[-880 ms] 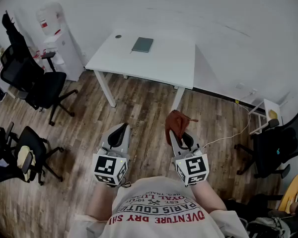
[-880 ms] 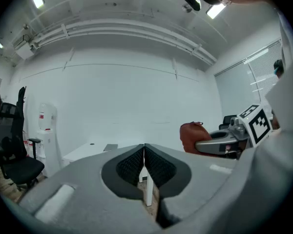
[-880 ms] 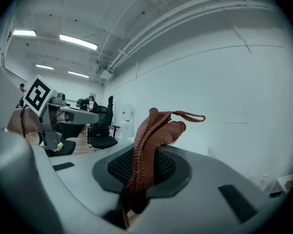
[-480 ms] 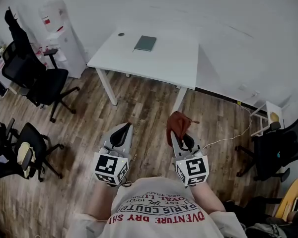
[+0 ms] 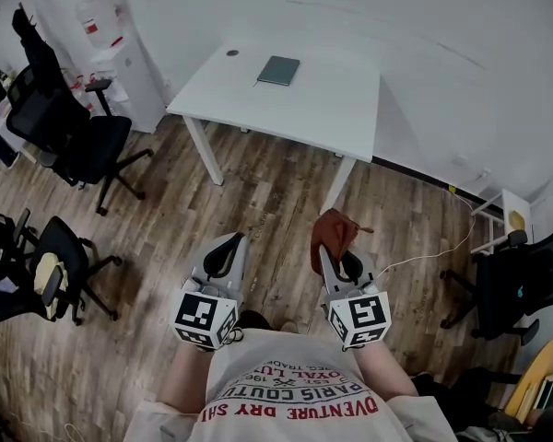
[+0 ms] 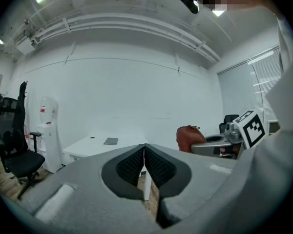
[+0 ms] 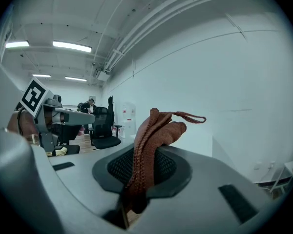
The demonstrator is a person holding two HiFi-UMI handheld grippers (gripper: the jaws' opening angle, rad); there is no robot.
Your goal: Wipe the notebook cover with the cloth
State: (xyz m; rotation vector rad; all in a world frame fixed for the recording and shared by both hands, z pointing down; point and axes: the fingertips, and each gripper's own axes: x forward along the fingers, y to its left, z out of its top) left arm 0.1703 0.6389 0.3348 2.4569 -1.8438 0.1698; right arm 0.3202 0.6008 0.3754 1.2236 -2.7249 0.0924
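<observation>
The right gripper (image 5: 331, 250) pinches the brown cloth (image 5: 333, 231); the left gripper (image 5: 230, 241) has its jaws pressed together on nothing; the notebook (image 5: 278, 70) lies on the white table (image 5: 332, 109), well apart from both.

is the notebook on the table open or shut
Shut: the notebook lies flat on the white table, showing a single dark cover with no pages spread.

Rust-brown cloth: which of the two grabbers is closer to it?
Right. The right gripper clamps the rust-brown cloth; the left gripper, shut and empty, hangs beside it, apart.
</observation>
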